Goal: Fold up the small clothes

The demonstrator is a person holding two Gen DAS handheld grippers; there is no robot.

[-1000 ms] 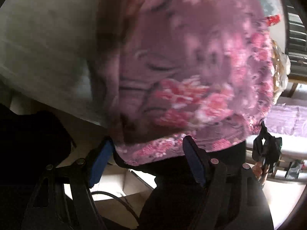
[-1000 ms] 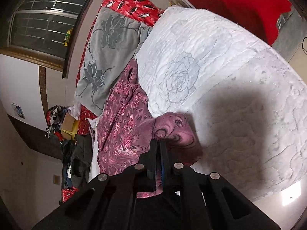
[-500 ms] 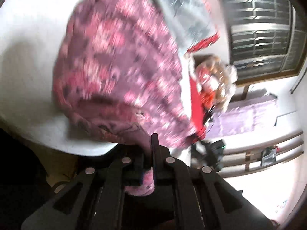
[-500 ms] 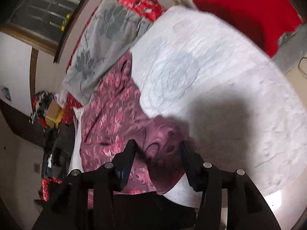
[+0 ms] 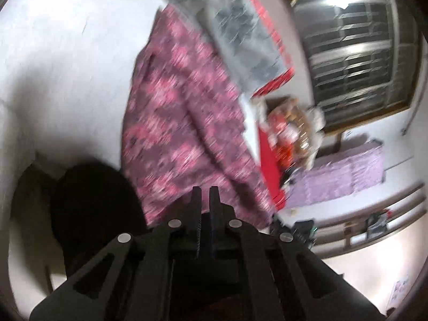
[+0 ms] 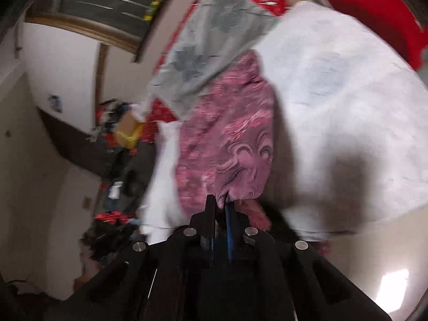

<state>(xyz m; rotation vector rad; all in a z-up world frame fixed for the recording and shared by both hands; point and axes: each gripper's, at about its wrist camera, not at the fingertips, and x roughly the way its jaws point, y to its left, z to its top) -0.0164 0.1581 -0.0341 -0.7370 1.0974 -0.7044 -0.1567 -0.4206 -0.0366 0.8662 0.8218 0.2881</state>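
A pink and purple floral garment [image 5: 182,123] lies stretched on a white quilted bed [image 5: 67,53]. My left gripper [image 5: 205,191] is shut at the garment's near edge, with cloth running up to its fingertips. In the right wrist view the same garment [image 6: 235,139] hangs from the bed [image 6: 347,107], and my right gripper [image 6: 220,200] is shut on its near corner. Both views are motion-blurred.
A grey flowered blanket [image 5: 240,34] over red bedding lies beyond the garment; it also shows in the right wrist view [image 6: 203,53]. A barred window [image 5: 361,53], a lilac-covered surface [image 5: 342,176] and cluttered items [image 6: 117,128] stand beside the bed.
The left gripper closed on the garment's edge and pulled back. The right gripper opened half a second ago, then closed again on the near corner. Both cameras swung.
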